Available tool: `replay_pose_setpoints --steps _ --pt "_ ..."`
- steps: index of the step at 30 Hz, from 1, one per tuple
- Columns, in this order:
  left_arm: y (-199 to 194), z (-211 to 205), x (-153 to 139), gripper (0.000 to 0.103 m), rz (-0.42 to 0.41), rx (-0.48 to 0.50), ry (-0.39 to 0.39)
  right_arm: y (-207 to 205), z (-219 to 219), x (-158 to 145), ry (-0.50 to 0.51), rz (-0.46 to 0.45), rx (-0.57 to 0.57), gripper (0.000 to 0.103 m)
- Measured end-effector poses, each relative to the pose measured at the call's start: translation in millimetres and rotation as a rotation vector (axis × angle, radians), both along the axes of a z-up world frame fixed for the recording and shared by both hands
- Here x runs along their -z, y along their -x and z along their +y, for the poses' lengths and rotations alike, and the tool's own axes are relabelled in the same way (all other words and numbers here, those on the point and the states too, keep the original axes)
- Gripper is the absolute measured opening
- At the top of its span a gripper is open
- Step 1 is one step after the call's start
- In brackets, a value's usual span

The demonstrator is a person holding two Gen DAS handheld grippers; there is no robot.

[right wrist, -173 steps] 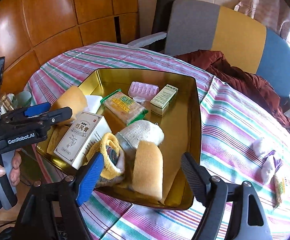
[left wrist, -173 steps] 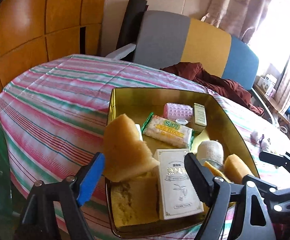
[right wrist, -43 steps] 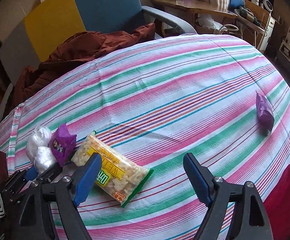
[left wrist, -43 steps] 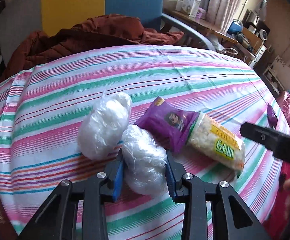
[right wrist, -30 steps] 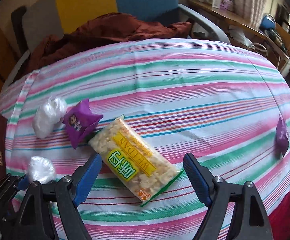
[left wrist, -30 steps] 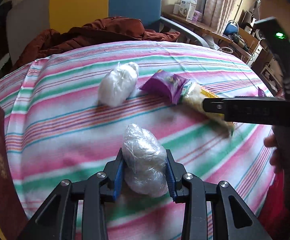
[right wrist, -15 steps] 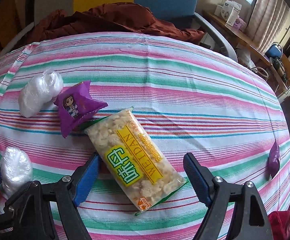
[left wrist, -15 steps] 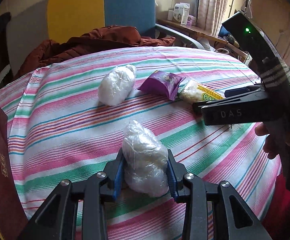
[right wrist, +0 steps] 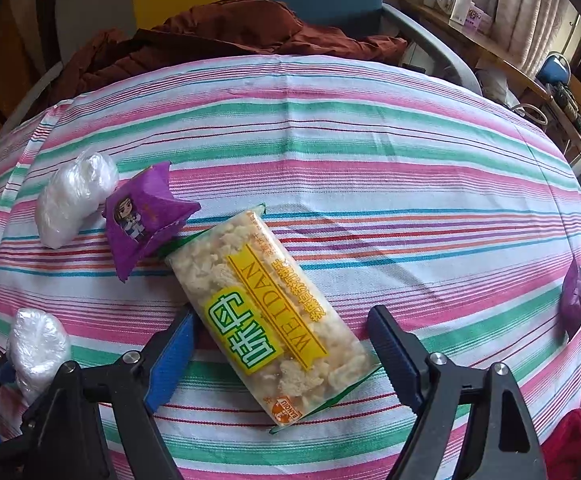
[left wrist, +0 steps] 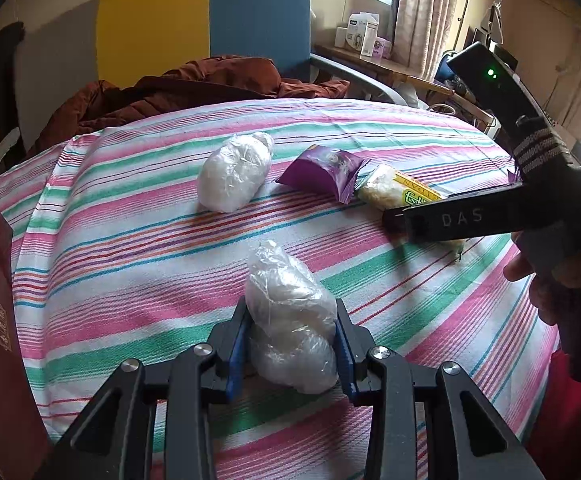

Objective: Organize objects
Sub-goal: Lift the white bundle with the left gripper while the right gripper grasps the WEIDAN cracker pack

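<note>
From the left wrist the left claw [left wrist: 290,344] is clamped on a clear-wrapped white bundle [left wrist: 290,320] above the striped counter [left wrist: 130,240], while from the right wrist the right claw [right wrist: 280,344], jaws just widening, straddles the rice-cracker pack [right wrist: 266,300] (lying flat, beside a purple packet [right wrist: 142,216]) without pressing it.

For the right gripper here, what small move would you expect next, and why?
Probably lower slightly and close. The right gripper has just been opening its jaws; they now straddle the WEIDAN snack pack flat on the striped tablecloth, pads not pressing it. The left gripper already holds a plastic-wrapped bundle.
</note>
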State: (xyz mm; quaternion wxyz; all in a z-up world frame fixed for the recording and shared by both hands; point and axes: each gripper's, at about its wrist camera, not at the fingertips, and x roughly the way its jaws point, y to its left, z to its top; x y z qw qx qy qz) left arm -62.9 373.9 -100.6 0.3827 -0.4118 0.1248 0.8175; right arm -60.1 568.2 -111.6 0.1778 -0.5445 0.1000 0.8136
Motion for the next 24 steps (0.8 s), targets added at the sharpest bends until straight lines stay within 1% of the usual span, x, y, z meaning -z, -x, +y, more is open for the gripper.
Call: replay_pose_setpoints --steps 2,4,8,10,12,15,18,24 --pt "1 1 0 0.039 0.001 0.000 0.001 1 1 1 -0.015 -0.006 0.014 0.097" --pt "0 0 0 0.039 0.001 0.000 0.001 1 3 2 -0.016 -0.008 0.015 0.098" --pt "1 1 0 0.039 -0.001 0.000 -0.002 1 -2 1 -0.058 -0.008 -0.008 0.098" --pt "0 1 -1 0.039 -0.002 0.000 -0.003 2 -3 0 -0.052 -0.005 -0.020 0.094" --pt "0 1 -1 0.039 -0.001 0.000 -0.003 4 -5 -2 -0.029 0.003 -0.035 0.082" --pt "1 1 0 0.039 -0.001 0.000 -0.003 6 -16 -5 -0.017 0.009 -0.067 0.069" --pt "1 1 0 0.039 -0.001 0.000 -0.003 7 -22 -7 -0.011 0.009 -0.085 0.061" --pt "-1 3 -2 0.039 0.006 -0.001 0.002 4 -14 -7 0.038 0.008 -0.072 0.062"
